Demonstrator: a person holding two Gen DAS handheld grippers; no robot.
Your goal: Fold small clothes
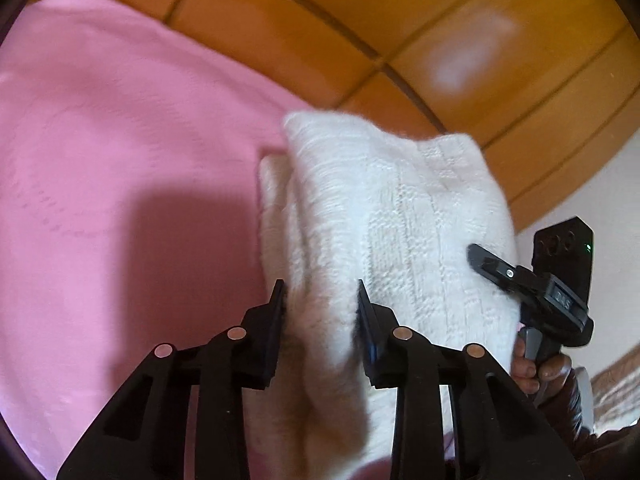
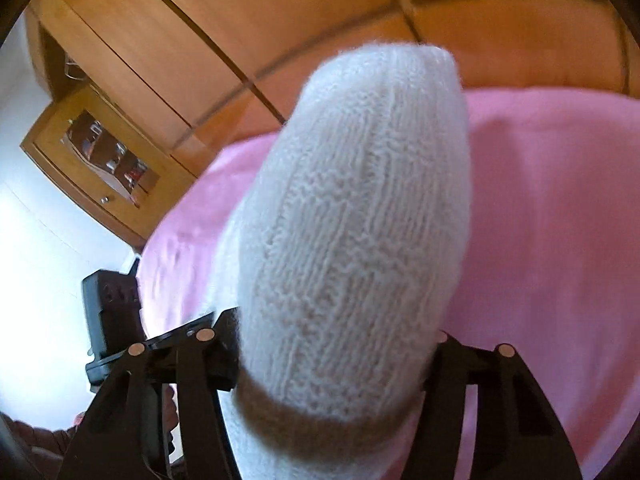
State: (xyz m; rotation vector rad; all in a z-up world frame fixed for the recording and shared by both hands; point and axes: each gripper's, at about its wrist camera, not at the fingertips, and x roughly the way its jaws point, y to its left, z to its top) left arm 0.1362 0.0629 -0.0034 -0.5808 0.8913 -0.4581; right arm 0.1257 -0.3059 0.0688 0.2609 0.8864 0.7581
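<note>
**White knit up off the pink sheet, both grippers on it**

Woolly white knit garment (image 1: 400, 208), soft and floppy, light by the look of it, hangs between the two tools above the pink bedsheet (image 1: 120, 140). Best taken at an edge or corner, where the layers bunch. Left gripper (image 1: 320, 300) is partly closed, pinching a thick fold. Right gripper (image 2: 332, 344) sits wider, jaws clamped round a fat wad of knit.

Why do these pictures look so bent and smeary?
Left wrist view: fisheye curves the wooden panels, the white knit garment is motion-blurred, glare patch on the wood, dark shadow on the pink sheet. Right wrist view: the knit looms large, wall blown out white.
</note>
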